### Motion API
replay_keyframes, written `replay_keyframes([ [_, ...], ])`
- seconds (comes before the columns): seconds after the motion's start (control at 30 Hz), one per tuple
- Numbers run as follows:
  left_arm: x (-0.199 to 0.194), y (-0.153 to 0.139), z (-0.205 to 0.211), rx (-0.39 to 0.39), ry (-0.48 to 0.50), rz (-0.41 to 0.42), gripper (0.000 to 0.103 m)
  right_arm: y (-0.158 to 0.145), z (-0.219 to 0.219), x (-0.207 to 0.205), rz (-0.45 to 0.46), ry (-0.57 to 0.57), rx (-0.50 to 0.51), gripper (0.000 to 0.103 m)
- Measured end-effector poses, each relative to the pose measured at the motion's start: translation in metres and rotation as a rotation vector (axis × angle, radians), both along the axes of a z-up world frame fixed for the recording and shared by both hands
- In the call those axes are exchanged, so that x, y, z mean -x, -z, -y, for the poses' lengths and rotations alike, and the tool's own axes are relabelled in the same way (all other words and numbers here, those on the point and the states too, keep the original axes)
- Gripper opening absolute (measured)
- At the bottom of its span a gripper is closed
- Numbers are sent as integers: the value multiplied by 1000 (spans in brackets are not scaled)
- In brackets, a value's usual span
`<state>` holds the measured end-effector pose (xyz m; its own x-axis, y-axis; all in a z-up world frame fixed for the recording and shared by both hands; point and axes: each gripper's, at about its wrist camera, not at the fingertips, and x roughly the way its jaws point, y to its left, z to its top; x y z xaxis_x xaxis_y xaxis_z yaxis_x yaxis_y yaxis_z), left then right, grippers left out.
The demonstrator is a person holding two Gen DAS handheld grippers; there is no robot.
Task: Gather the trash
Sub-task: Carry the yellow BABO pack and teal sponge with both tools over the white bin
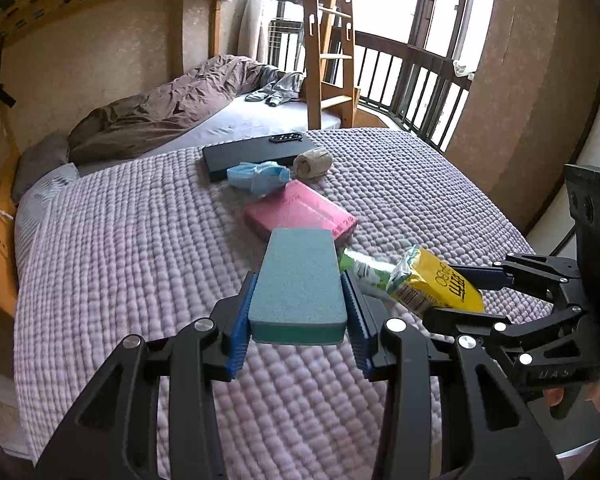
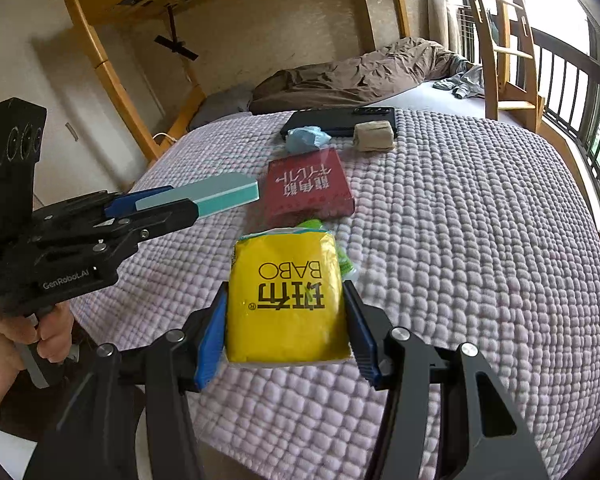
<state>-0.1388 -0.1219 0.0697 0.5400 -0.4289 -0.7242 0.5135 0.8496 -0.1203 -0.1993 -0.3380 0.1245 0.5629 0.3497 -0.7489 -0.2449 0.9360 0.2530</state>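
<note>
Meanwhile, both claws were raised above a bed covered with a lilac quilt point(image 1: 140, 240). The left claw point(image 1: 298, 304) was clamped on a grey-green block with a teal edge point(image 1: 298, 280), its blue pads point(image 1: 242, 320) pressing the block's two sides, and the block stuck forward past the fingertips. The right claw point(image 2: 286, 320) was gripping a yellow packet printed "BABO" point(image 2: 286, 300), held between its blue pads point(image 2: 210, 340); a bit of green and clear wrapper point(image 2: 346, 264) showed behind the packet's far edge. In the left wrist view that same packet hung just to the right of the block, clear of the quilt.

Further along the bed lay a pink-red flat pack point(image 1: 300, 212), and beyond it a crumpled blue piece point(image 1: 258, 174) and a tan roll point(image 1: 312, 162), both just beside a long black box point(image 1: 256, 154). A small dark remote-like thing point(image 1: 286, 137) rested on the box. A person's hand point(image 2: 40, 332) gripped the left claw's handle.
</note>
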Motion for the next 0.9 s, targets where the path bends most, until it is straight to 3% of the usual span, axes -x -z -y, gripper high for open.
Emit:
replay_keyframes([
  [0.9,74,-3,-26,-7,-20,-60,44,-14,-10,69,-20,-52,5,53],
])
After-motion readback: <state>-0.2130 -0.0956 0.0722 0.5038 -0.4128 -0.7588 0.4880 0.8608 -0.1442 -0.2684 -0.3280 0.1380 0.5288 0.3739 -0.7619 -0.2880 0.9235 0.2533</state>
